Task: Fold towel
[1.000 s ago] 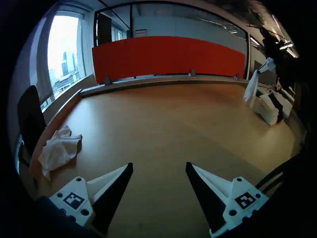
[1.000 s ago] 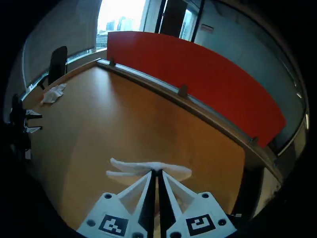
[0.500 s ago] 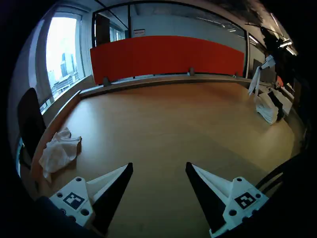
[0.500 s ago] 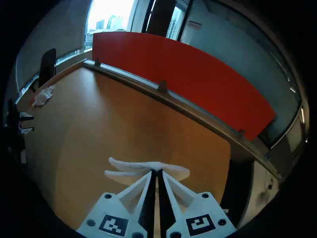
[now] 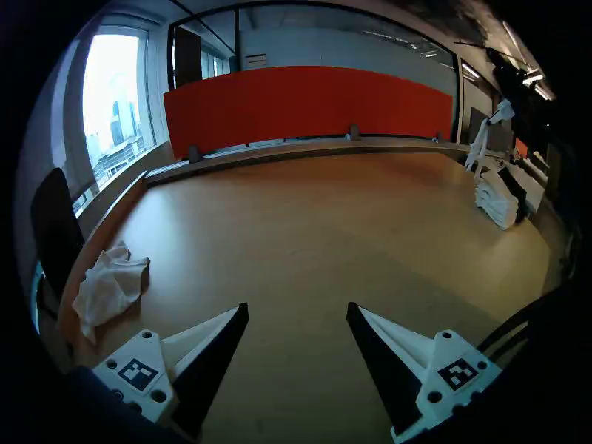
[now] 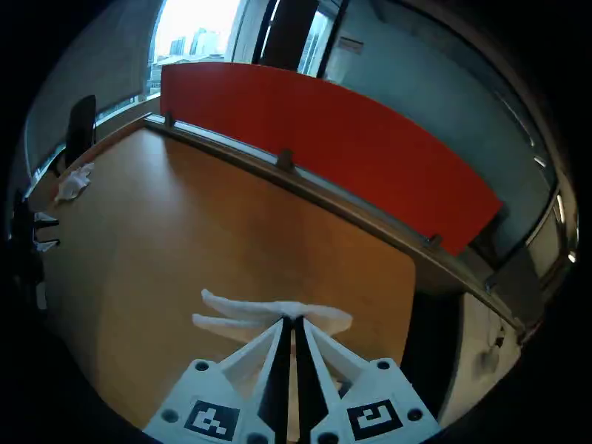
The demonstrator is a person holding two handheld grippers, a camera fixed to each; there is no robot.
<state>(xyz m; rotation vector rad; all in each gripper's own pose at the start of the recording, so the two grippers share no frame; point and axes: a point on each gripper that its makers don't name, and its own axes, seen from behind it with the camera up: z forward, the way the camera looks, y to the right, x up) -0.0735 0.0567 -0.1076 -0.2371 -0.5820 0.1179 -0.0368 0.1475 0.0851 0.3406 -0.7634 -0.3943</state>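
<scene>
Right gripper view, lower centre: your right gripper [image 6: 294,322] is clamped on the towel [image 6: 251,311], likely by an edge, so the cloth hangs free for laying out. Your left gripper [image 5: 296,314] is spread wide and empty above the table [image 5: 311,214] (probably ready for a corner). Count: one gripped towel, one crumpled towel [image 5: 107,285] lower left, one folded stack [image 5: 497,201] at right.

text: none legible | wall sign [image 5: 257,60] over red partition [image 5: 311,103]: too small to read | square markers [image 5: 138,374] on left tongs [image 5: 296,309] and right tongs [image 6: 294,320]: black-white patterns, no letters or digits
</scene>
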